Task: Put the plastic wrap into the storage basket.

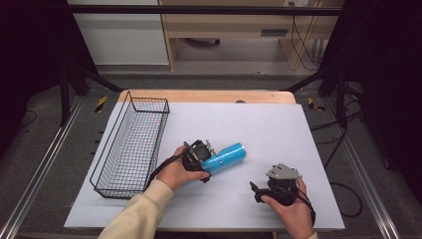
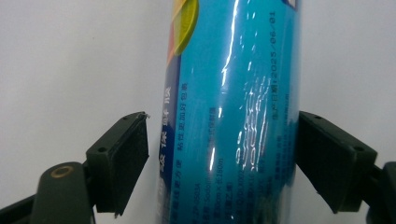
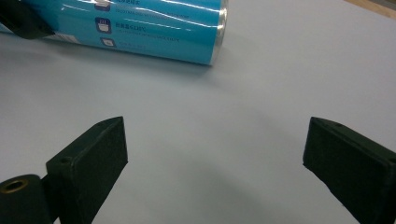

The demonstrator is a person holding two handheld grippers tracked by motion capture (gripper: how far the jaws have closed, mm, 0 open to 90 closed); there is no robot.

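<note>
Two sets of fingers are in use. The left gripper (image 1: 203, 154) straddles the blue tube (image 2: 231, 112): the tube lies flat on the surface, between the fingers (image 2: 128, 158). One pad looks to touch the tube; a gap remains at the other, so no clamp yet. The step in hand is judged to be grasping. The next move calls for full closure on the tube, then a lift, probably toward the wire basket (image 1: 130, 147) beyond the left fingers. The right gripper (image 1: 263, 191) idles with fingers wide apart, the tube ahead of them. The surface (image 1: 278, 134) is pale grey sheet; dark framing and a wooden cabinet stand behind.
</note>
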